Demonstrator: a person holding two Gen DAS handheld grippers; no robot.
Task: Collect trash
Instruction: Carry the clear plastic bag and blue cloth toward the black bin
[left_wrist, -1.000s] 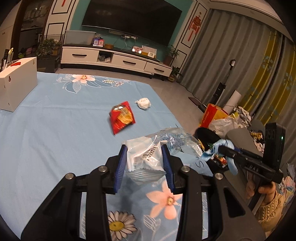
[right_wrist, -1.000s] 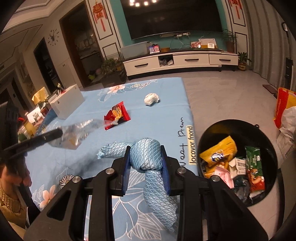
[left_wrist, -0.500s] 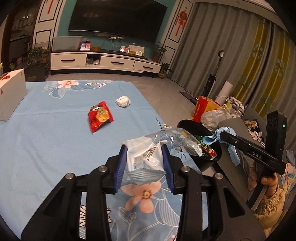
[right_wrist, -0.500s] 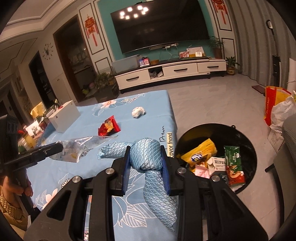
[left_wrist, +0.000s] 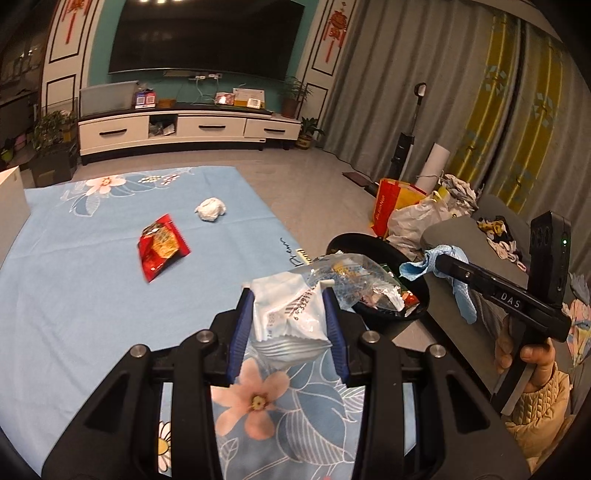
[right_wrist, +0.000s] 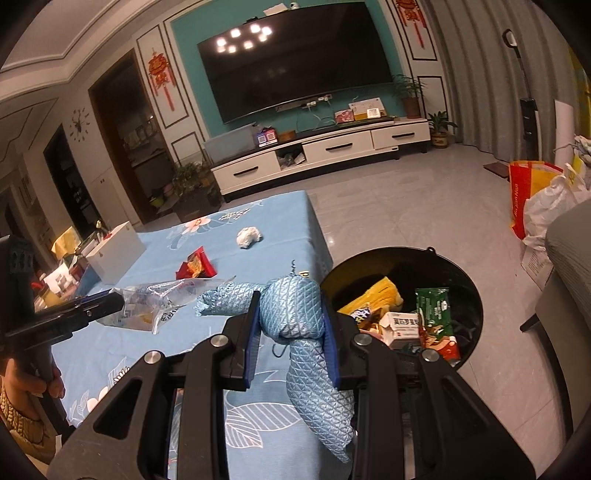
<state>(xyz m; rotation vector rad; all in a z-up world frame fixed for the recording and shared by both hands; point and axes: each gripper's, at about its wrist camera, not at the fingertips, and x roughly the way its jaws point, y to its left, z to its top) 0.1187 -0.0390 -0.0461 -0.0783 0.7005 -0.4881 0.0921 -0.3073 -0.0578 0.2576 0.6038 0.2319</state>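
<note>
My left gripper (left_wrist: 291, 317) clamps a crinkled clear-and-white plastic wrapper (left_wrist: 295, 314) above the blue floral tablecloth (left_wrist: 74, 295). Right gripper (right_wrist: 291, 325) pinches a light-blue quilted cloth (right_wrist: 291, 314) beside the round black bin (right_wrist: 469, 291), full of snack packets.

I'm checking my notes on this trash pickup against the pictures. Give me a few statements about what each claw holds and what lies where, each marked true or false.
1. The left claw is shut on a clear plastic wrapper. True.
2. The right claw is open and holds nothing. False: it is shut on a blue cloth.
3. The black bin already holds trash. True.
4. The red snack packet lies in the bin. False: it lies on the blue tablecloth.
5. A crumpled white paper ball lies on the tablecloth beyond the red packet. True.
</note>
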